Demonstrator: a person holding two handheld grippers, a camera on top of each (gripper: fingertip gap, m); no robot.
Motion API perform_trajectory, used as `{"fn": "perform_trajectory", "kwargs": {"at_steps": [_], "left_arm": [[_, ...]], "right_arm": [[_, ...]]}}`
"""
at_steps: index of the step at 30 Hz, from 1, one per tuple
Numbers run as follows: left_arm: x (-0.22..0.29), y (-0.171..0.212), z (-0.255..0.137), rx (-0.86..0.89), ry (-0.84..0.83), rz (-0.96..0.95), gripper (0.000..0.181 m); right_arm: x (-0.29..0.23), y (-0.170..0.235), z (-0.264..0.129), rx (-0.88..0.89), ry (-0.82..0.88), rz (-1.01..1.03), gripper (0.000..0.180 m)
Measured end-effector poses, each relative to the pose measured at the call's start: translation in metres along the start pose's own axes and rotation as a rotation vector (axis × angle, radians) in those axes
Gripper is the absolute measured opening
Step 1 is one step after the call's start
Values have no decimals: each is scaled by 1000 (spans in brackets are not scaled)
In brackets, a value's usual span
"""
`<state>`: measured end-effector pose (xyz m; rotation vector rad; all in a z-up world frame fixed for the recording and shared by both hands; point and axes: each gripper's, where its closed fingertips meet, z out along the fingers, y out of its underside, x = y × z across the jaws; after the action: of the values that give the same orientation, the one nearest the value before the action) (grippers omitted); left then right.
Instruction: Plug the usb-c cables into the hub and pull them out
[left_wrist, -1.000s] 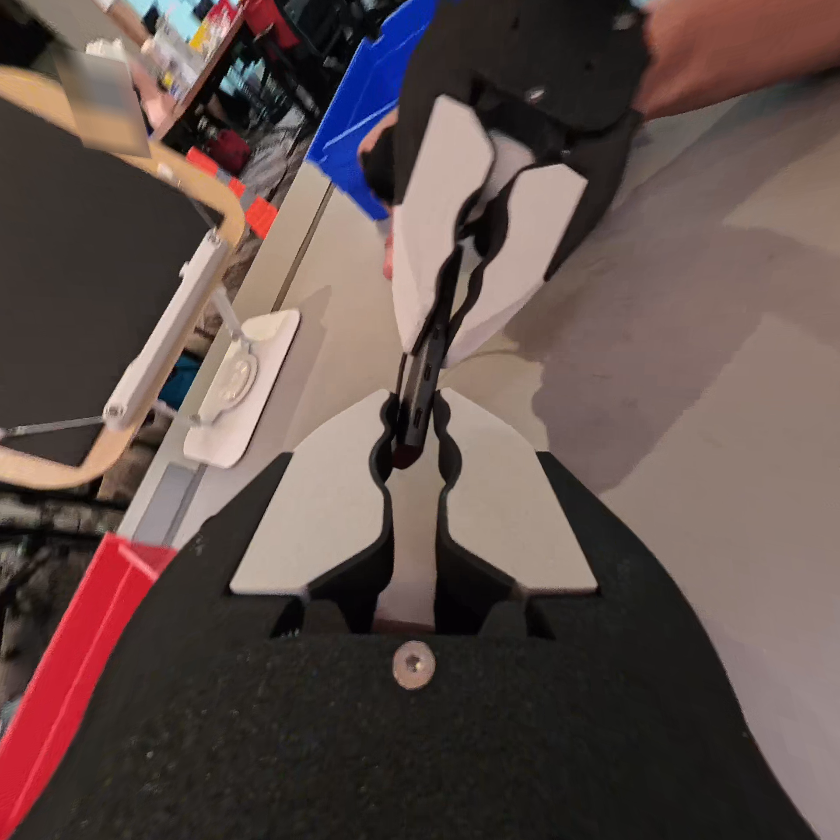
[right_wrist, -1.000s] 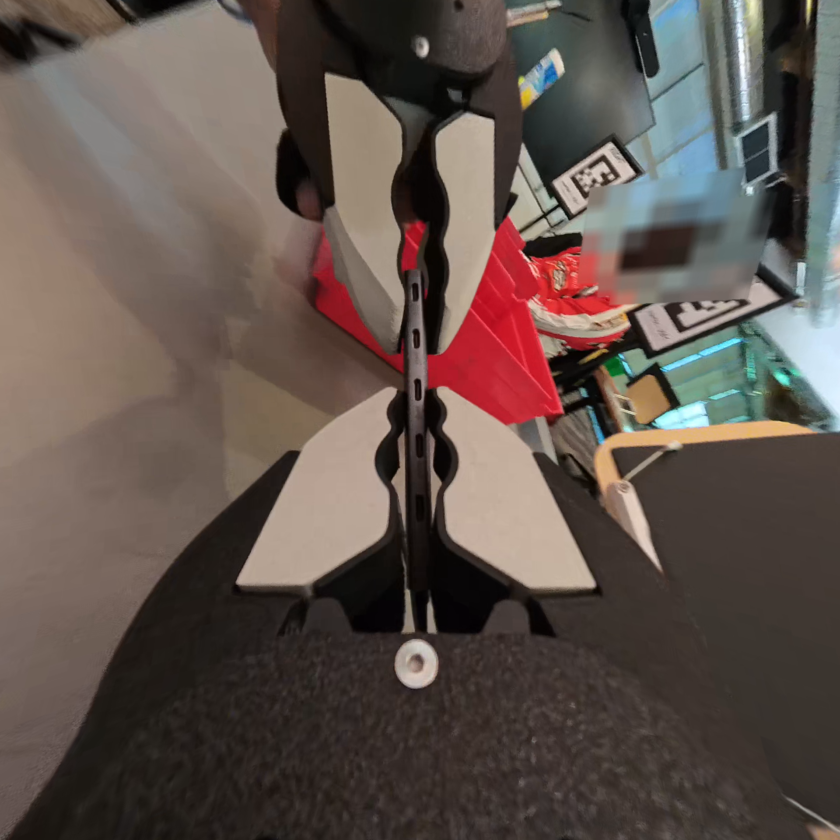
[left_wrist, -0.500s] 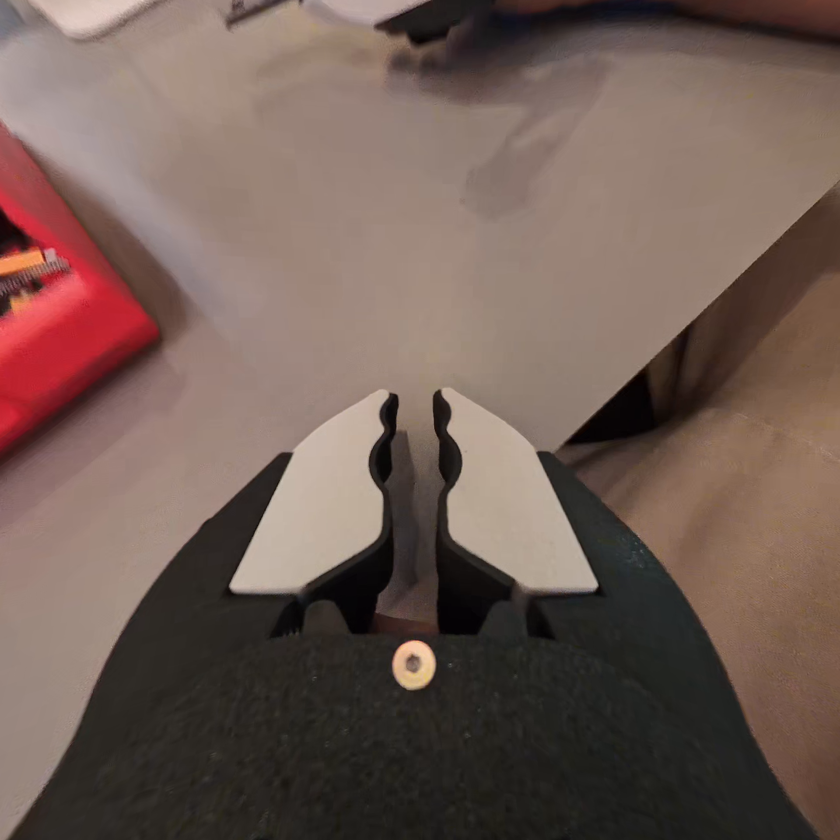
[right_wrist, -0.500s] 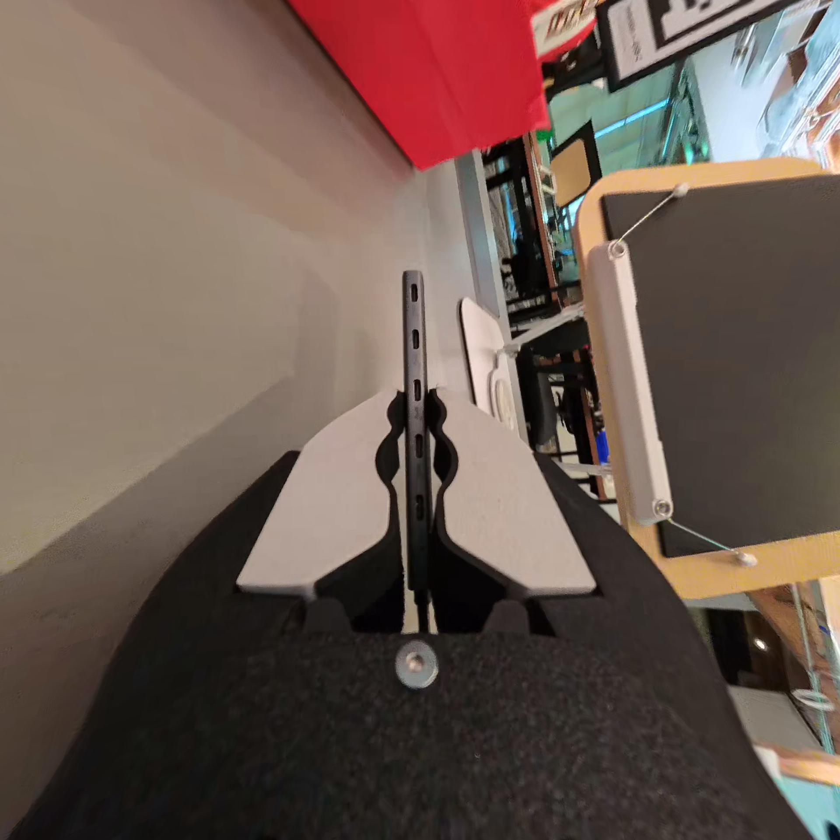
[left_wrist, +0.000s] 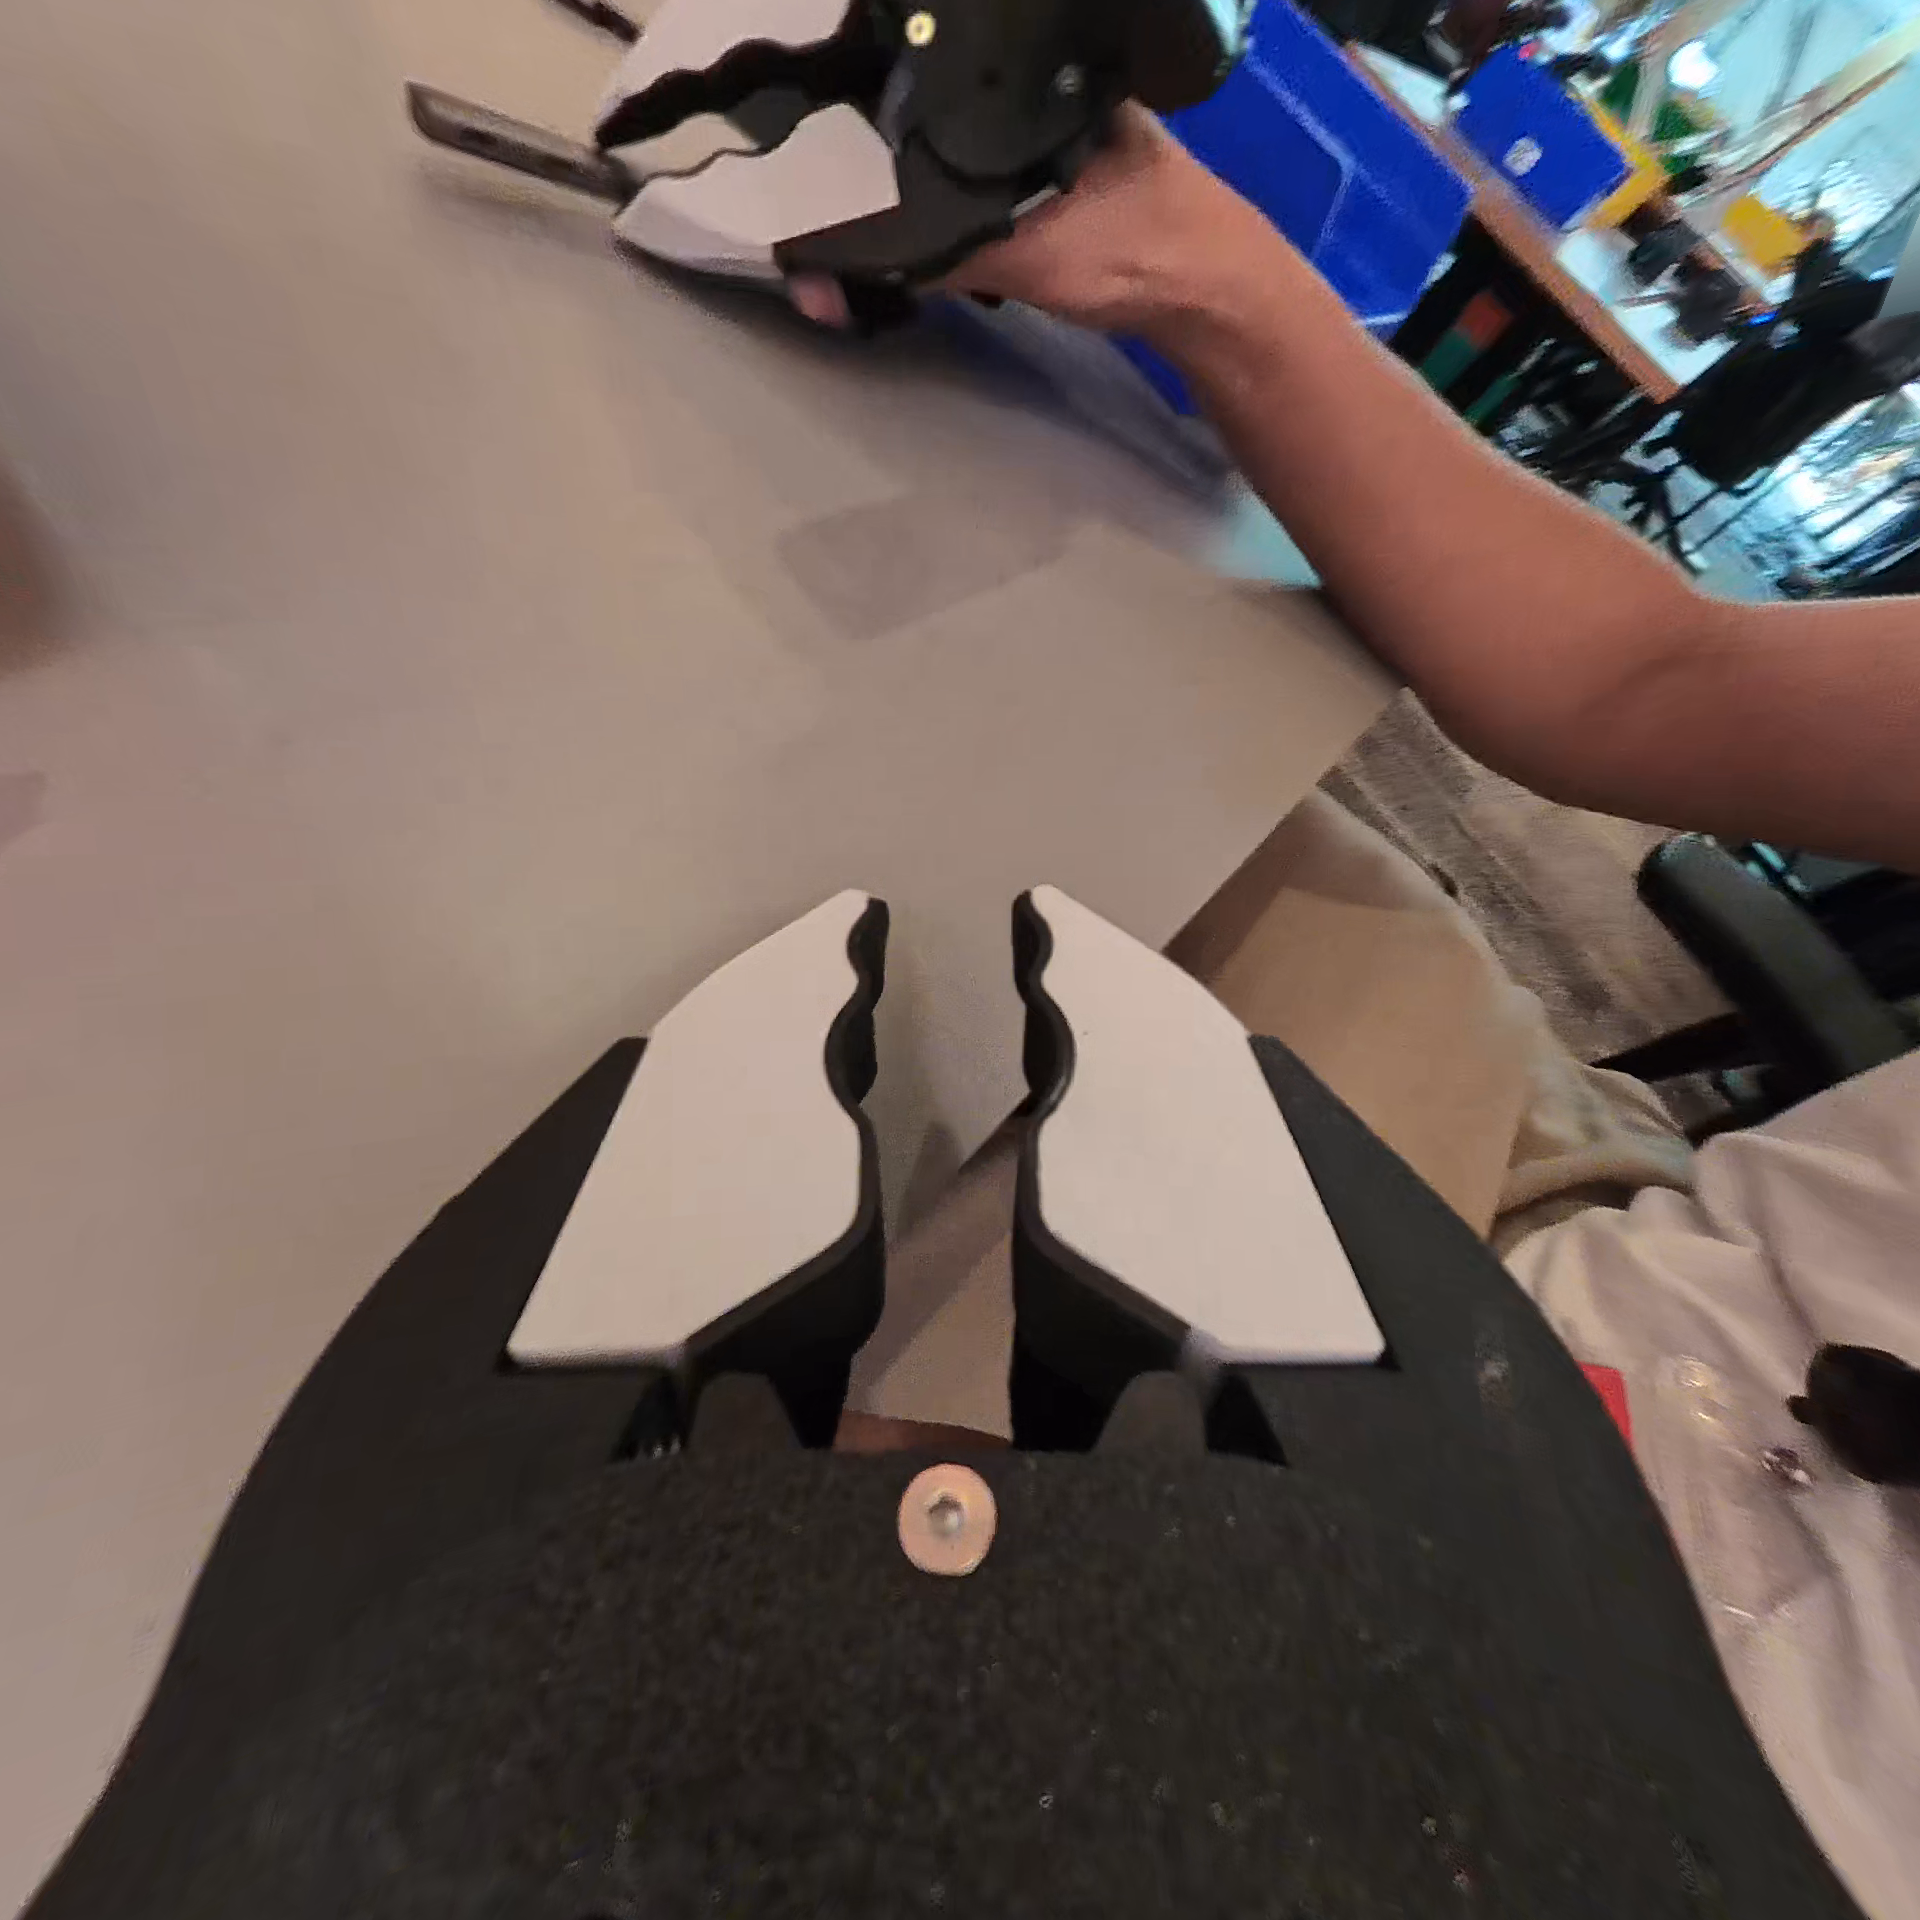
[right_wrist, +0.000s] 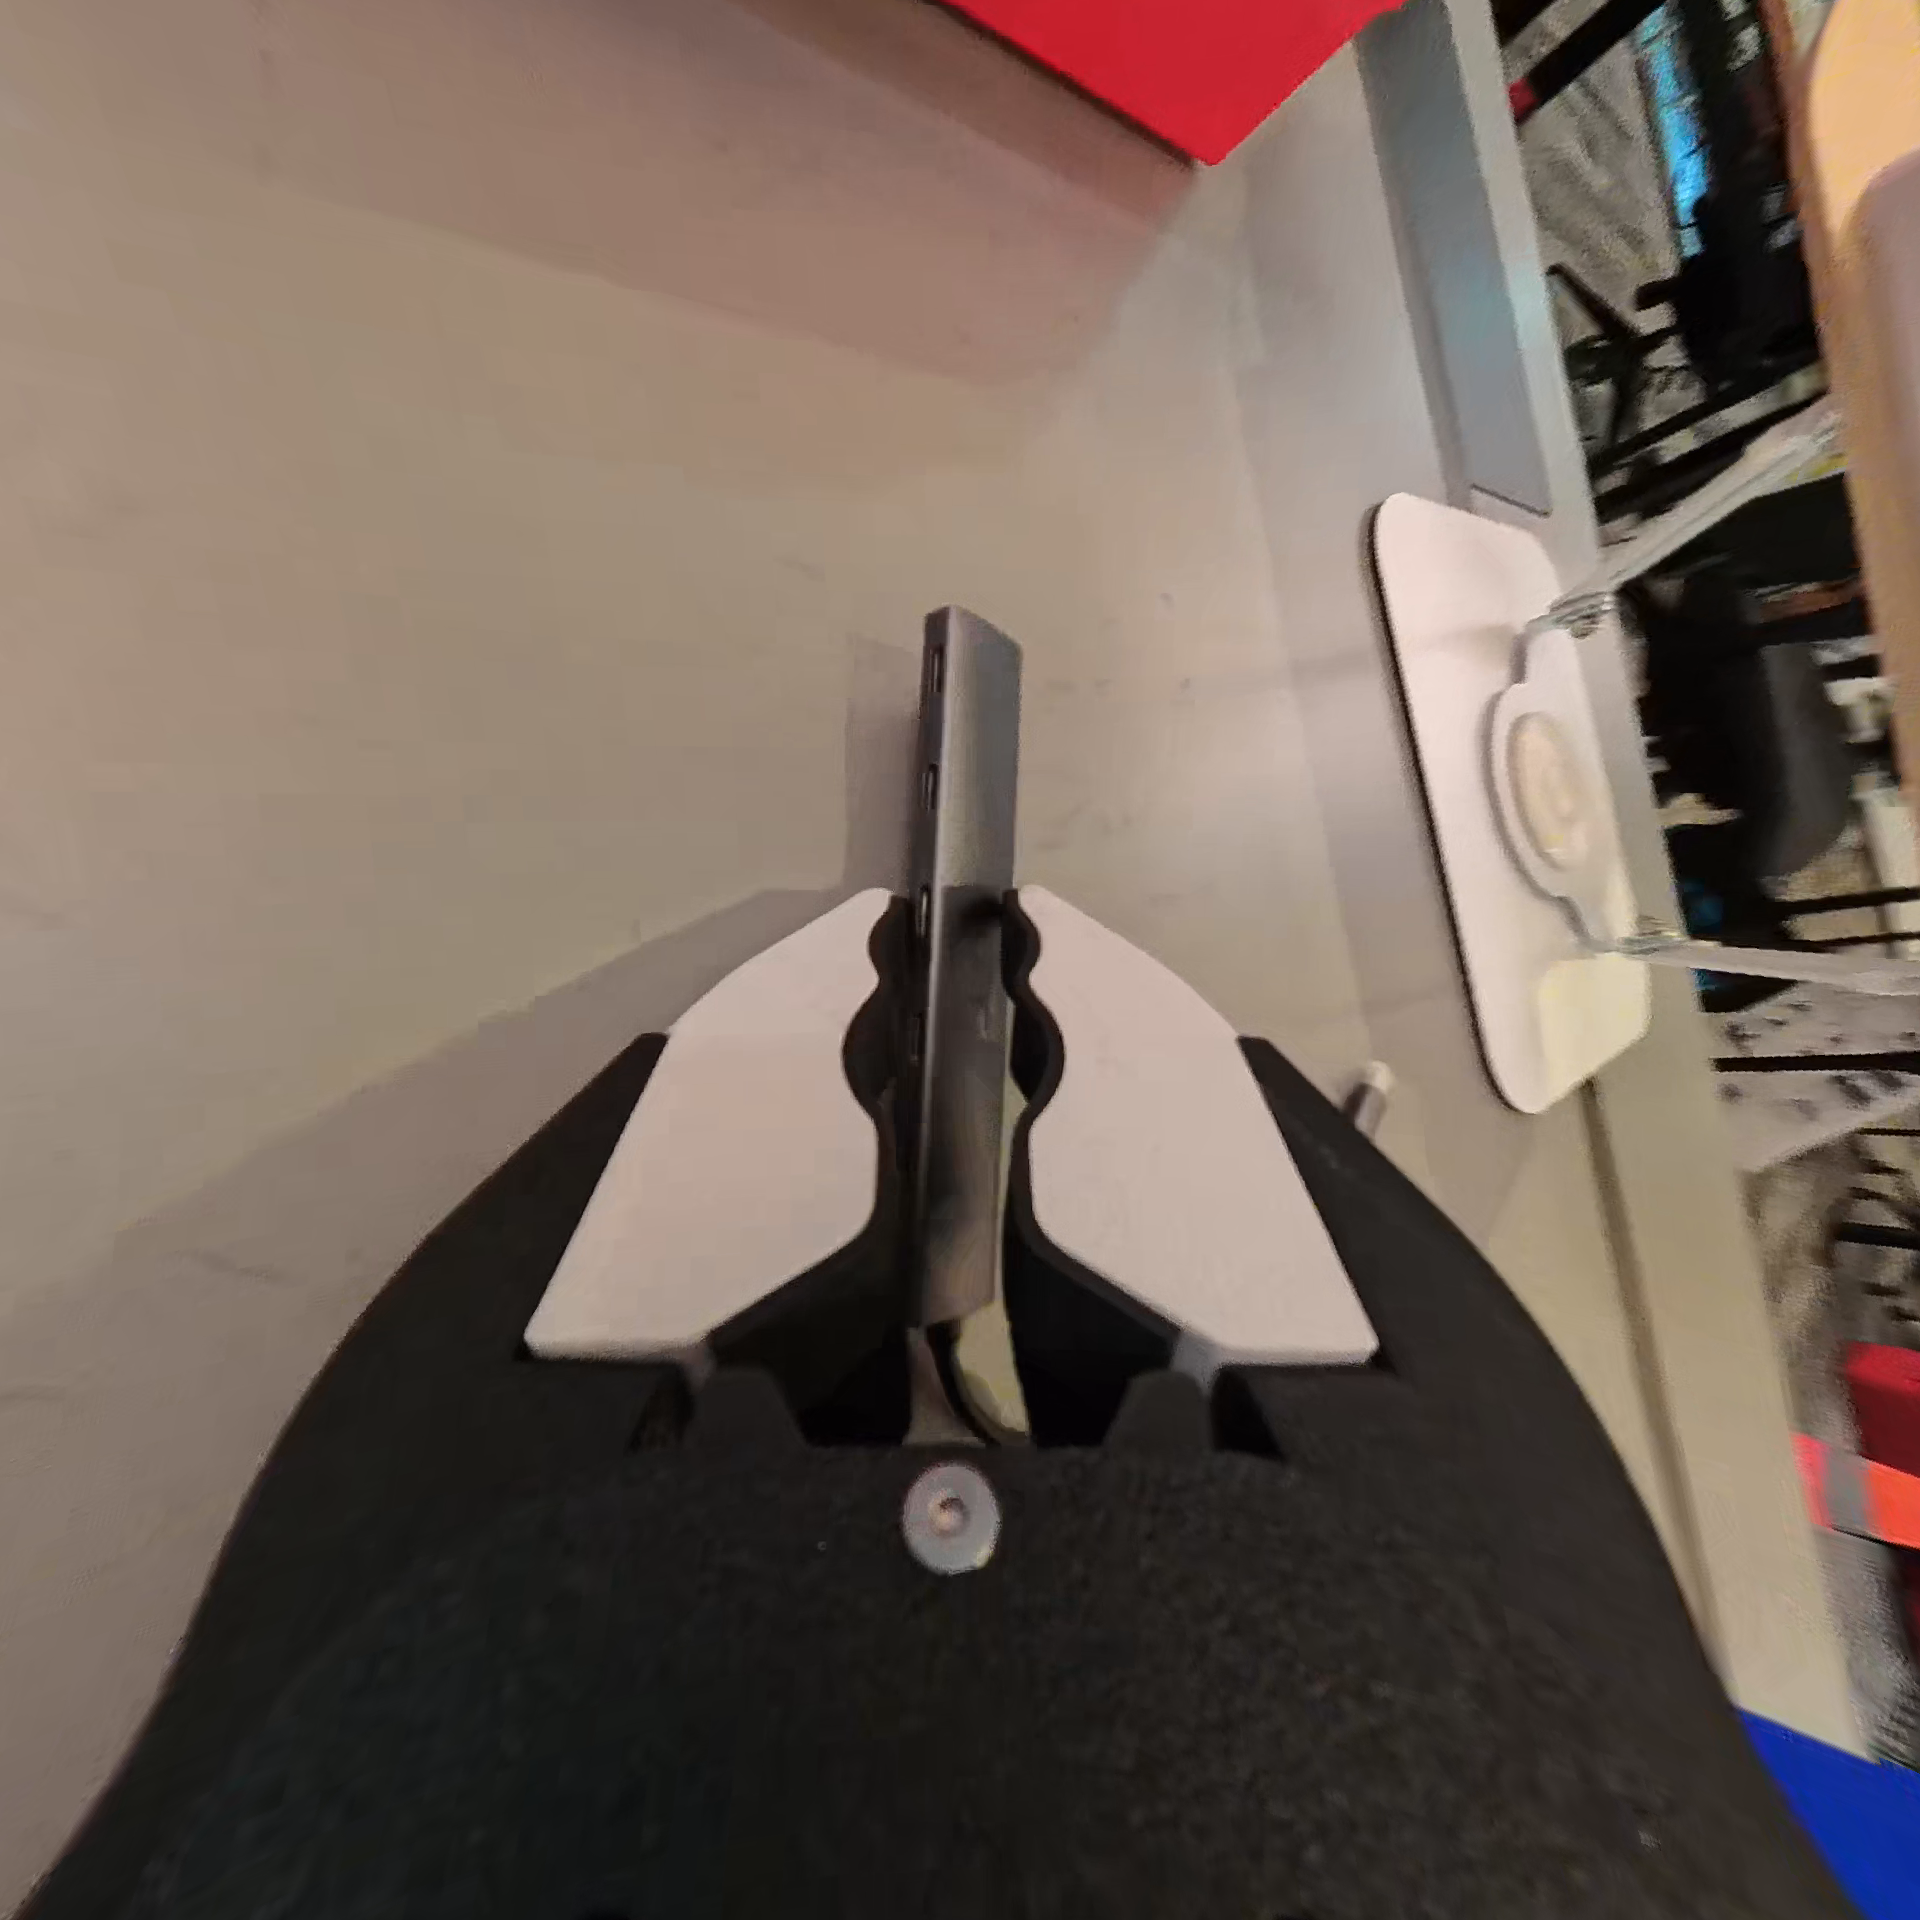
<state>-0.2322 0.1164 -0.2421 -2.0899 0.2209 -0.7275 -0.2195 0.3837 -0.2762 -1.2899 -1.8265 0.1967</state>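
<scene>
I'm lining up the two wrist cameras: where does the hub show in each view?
Left wrist view: hub far off at top left, its end in the right gripper.
Right wrist view: centre, sticking forward from the closed jaws.
Shared landmark: the grey table beneath it.

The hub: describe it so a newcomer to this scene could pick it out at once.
Start at the grey table in the right wrist view, with a red bin at its far edge and a white pad to the right. The hub is the slim dark grey bar clamped in the right gripper, sticking out past its fingertips. Only it has a row of small slots along one narrow edge.
</scene>
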Motion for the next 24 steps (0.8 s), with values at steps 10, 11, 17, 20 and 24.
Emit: {"fn": "perform_trajectory", "kwargs": {"at_steps": [10,11,17,20,24], "left_arm": [[-17,-7,-6,11,-155,169,33],[-19,-7,-10,1,-170,215,34],[8,-22,-41,-42,120,503,42],[-17,-67,-62,-46,83,580,39],[-118,-120,-73,-234,-198,693,35]], "right_arm": [[-28,-90,-46,520,-285,392,30],[-38,-103,-55,593,-369,436,30],[-81,-130,-88,766,-739,477,31],[-84,-126,-93,762,-805,493,27],[-81,-123,-91,741,-859,551,27]]}}
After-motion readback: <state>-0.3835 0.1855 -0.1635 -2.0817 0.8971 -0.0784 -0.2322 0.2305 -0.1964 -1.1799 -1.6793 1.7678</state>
